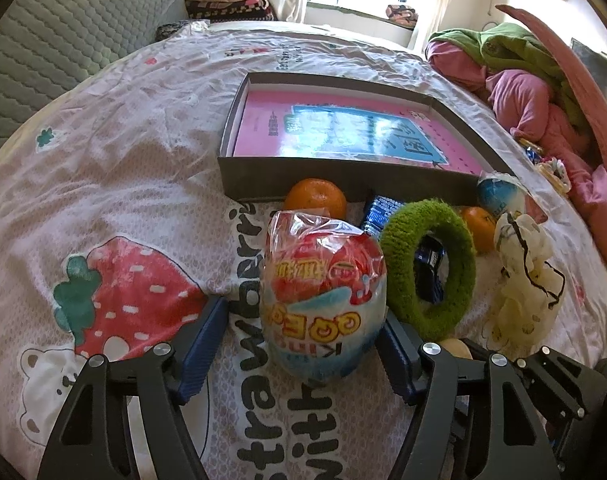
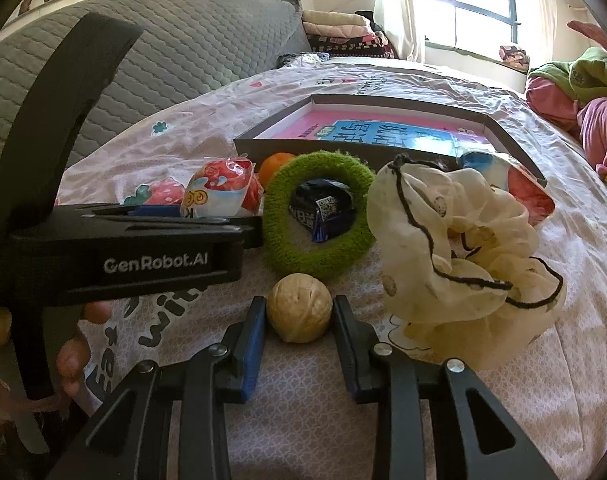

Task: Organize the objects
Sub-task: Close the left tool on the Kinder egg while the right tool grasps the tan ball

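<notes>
Bracketing two items at once on the strawberry-print bedsheet [image 1: 143, 128], ahead of moving them to the shallow grey cardboard box [image 1: 343, 184].

Left gripper [image 1: 303, 344] is straddling the egg-shaped snack in crinkly red, white and blue plastic wrap [image 1: 323, 296] at lower centre of the left view; jaws are standing open, right pad touching the wrap, left pad apart. Right gripper [image 2: 299, 336] is flanking the round beige walnut [image 2: 299, 308] at lower centre of the right view, pads just beside the shell; whether they are pressing, I cannot tell. Judgement: both are lining up for a grasp. Fuzzy green ring [image 2: 319, 216] is lying just beyond, encircling a dark blue foil packet [image 2: 323, 212]; cream ruffled scrunchie [image 2: 463, 248] is sitting to its right. Readable: "GenRobot.AI" on the gripper body, "strawberry" on the sheet, "QQ" on the wrap.
</notes>
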Tool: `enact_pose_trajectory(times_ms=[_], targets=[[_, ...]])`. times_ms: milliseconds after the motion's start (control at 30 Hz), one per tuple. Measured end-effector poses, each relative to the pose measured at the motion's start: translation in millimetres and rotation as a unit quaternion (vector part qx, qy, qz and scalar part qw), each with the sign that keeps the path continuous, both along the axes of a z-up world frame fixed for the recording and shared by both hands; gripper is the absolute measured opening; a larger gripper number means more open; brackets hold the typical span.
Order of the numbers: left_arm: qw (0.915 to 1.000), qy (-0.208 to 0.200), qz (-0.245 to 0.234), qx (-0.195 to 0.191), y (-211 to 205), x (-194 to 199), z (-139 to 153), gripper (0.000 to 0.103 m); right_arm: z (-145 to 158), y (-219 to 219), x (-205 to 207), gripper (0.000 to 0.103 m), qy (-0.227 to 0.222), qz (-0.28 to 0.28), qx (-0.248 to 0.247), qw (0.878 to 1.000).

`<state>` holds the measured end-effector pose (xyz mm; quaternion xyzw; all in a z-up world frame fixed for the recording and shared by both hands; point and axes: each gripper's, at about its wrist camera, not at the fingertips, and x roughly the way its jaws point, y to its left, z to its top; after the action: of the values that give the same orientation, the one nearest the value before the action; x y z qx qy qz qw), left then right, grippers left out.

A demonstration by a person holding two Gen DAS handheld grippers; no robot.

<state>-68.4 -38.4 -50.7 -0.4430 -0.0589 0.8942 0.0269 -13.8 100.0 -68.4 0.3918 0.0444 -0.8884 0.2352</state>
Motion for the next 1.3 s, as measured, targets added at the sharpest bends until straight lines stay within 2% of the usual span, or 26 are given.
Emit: enact_pose_trajectory(times_ms=[167,333,667,967,1300], targets=[[1.0000,0.001,0.001,-0.001,-0.9,-5.6,-0.6,0.066,-0.2,1.4,0.4,0.033,0.000,0.001,-0.003,1.000],[0.9998,0.006,-0.001,0.019,-6.3,-6.0,0.5,0.052,1.0,0.7,1.9,0.033,0.004,0.006,-0.001,1.000],[0.9994,0.020,-0.011,0.026,-5.2,1.1,1.9,0.051,5.2,-0.5,7.7,0.033,0.008,0.023,-0.016,1.000],[0.9981,0.057,-0.019,0.016,-3.8,14.3,15.1,0.051,24.2,6.1,19.7,0.033,0.035,0.035,-0.039,0.998],[0.9967,0.076,-0.023,0.014,-1.4,21.8,23.7,0.051,41.0,12.8,30.6,0.033,0.068,0.036,-0.052,0.996]])
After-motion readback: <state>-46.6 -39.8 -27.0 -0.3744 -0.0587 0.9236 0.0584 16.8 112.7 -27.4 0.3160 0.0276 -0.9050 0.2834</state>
